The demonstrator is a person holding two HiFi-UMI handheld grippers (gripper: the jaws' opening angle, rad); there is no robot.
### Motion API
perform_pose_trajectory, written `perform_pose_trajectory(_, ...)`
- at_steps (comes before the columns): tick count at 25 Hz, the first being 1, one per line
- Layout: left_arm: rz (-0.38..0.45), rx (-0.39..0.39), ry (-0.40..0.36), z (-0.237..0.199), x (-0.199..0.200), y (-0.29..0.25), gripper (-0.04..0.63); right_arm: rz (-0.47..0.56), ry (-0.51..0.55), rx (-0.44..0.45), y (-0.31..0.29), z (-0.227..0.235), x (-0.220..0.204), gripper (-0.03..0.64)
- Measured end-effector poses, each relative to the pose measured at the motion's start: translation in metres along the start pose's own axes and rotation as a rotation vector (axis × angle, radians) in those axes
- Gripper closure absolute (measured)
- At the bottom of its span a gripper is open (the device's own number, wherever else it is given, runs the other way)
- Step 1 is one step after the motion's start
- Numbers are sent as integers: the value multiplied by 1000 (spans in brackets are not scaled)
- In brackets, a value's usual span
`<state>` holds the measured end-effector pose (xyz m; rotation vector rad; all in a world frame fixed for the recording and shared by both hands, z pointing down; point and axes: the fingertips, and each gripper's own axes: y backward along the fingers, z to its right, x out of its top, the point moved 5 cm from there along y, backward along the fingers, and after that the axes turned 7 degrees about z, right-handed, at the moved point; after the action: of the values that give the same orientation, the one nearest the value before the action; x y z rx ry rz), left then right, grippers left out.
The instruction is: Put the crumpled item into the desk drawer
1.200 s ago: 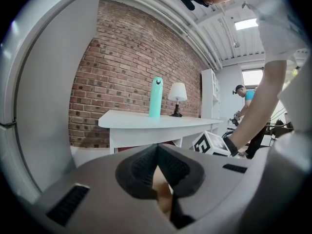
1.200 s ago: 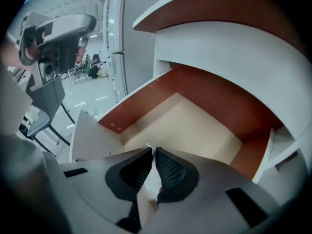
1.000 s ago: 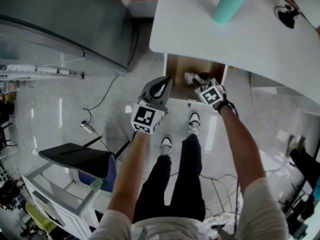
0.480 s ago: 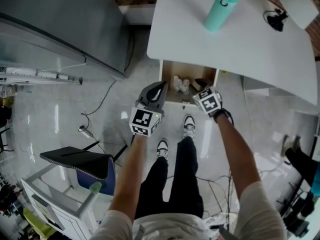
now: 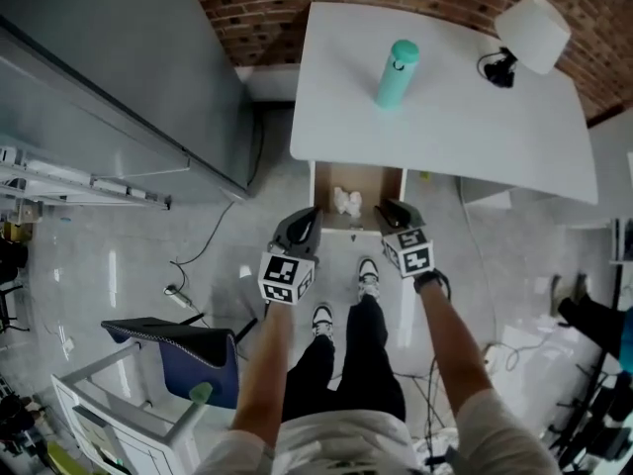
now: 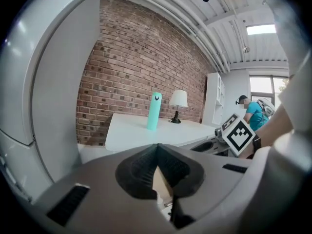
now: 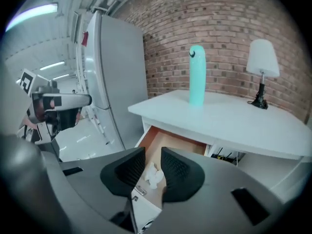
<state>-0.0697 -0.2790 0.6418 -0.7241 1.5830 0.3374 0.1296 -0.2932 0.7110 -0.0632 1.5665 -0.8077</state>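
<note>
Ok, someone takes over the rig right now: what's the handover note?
Left gripper: shut, empty.
Right gripper: jaws apart, just opened wide then eased in slightly; nothing between them.
Crumpled item: lying inside the open desk drawer, touched by neither gripper.
Done: the item is in the drawer and released.
Left: nothing of the placing; the drawer stands open under the desk, so closing it may be next.

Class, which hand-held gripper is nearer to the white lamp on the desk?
Right. The right hand-held gripper hangs over the drawer's right front part, on the lamp's side; the left hand-held gripper is at the drawer's left edge, farther off.
</note>
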Motion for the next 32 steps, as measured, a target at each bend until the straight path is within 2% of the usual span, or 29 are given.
perform_pose_trajectory(5,15,31,17,10,35,35,600,98,-19,-64,53,-14,48,546)
perform_pose_trajectory(10,21,50,-24,23,65,62,600,200,-56,-125,107,-40,90,569)
perform_pose_trajectory(15,26,105,-13,38,93,88,600,271,-84,-185,156,-56,110,589)
perform_pose_trajectory(20,78,98,-48,55,128,112,600,356,-131,-251,199,-66,135,598)
perform_pose_trajectory(24,130,91,-82,72,157,129,600,387,-94,-309,229,-80,150,604)
perform_pose_trajectory(32,210,92,-139,86,202,141,600,498,-84,-324,268,-95,184,614)
